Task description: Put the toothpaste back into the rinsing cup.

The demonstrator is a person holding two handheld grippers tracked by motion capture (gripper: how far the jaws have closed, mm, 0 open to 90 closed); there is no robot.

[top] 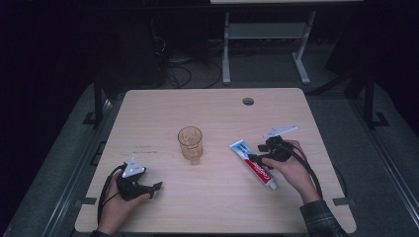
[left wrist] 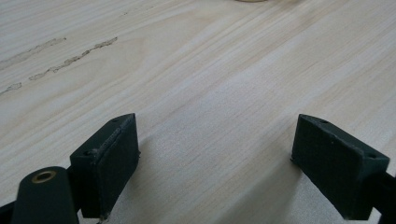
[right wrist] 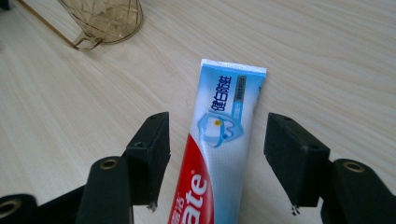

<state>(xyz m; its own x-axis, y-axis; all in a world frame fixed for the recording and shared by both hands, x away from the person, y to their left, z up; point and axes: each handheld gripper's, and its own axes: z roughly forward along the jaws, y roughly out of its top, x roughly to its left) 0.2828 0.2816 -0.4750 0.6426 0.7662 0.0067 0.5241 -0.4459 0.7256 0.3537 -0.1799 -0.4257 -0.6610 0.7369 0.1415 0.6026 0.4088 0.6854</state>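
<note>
Red, white and blue toothpaste tube (right wrist: 219, 154) flat on table

Left gripper (top: 157, 186) low at near-left of the glass (top: 190, 143), jaws wide; right gripper (top: 253, 157) at its right, jaws apart

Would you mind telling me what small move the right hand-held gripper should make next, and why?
Probably close the right hand-held gripper on the red, white and blue toothpaste tube. The tube lies flat on the pale wooden table between its open jaws, with a gap on each side, so nothing grips it yet.
</note>
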